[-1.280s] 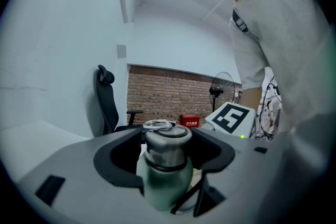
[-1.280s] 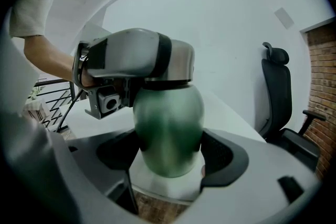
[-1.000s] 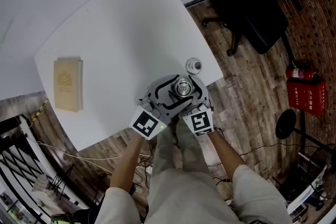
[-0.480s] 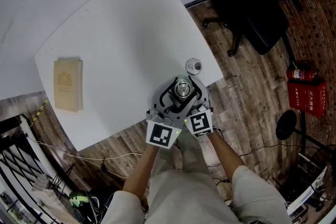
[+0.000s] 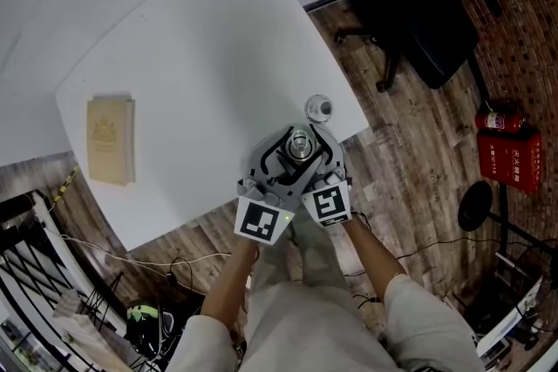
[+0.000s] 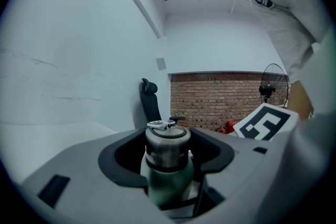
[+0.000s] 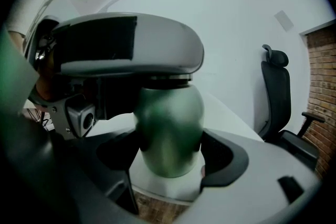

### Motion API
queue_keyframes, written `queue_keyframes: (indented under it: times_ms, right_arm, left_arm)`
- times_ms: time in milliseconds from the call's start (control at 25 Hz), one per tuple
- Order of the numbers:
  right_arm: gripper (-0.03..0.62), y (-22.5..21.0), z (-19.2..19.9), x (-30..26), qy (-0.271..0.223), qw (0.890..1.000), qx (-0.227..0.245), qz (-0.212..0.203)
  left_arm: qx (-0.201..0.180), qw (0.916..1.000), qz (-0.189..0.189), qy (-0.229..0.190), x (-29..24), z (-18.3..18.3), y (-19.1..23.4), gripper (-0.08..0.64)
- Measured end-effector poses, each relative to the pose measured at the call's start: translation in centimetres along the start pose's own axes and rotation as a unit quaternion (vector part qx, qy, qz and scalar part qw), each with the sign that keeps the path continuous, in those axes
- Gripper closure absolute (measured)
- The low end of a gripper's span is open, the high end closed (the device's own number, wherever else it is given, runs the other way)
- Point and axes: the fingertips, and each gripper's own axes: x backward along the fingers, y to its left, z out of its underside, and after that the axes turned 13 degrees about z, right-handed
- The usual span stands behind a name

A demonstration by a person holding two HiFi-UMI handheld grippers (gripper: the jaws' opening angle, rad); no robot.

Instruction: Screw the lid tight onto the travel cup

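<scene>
Left gripper view: the left gripper (image 6: 168,161), jaws just closing, is clasping one lid (image 6: 167,138) on one cup (image 6: 169,186). Right gripper view: the right gripper (image 7: 169,157) is clamping the cup's body. Head view: the cup is being held at the table (image 5: 174,57) corner, with one book (image 5: 111,139) lying well apart.

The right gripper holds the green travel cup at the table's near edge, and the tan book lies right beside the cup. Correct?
Not the book. The head view shows the tan book far off on the left part of the table, apart from the travel cup. The rest holds: the right gripper is closed on the cup's green body at the near edge.
</scene>
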Motion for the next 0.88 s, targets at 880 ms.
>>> queue_keyframes:
  times_ms: [880]
  right_arm:
    - [0.230,-0.1,0.0,0.0,0.000,1.000,-0.002,0.001]
  left_arm:
    - [-0.029,0.9742,0.223,-0.010,-0.3,-0.2,-1.1,0.299]
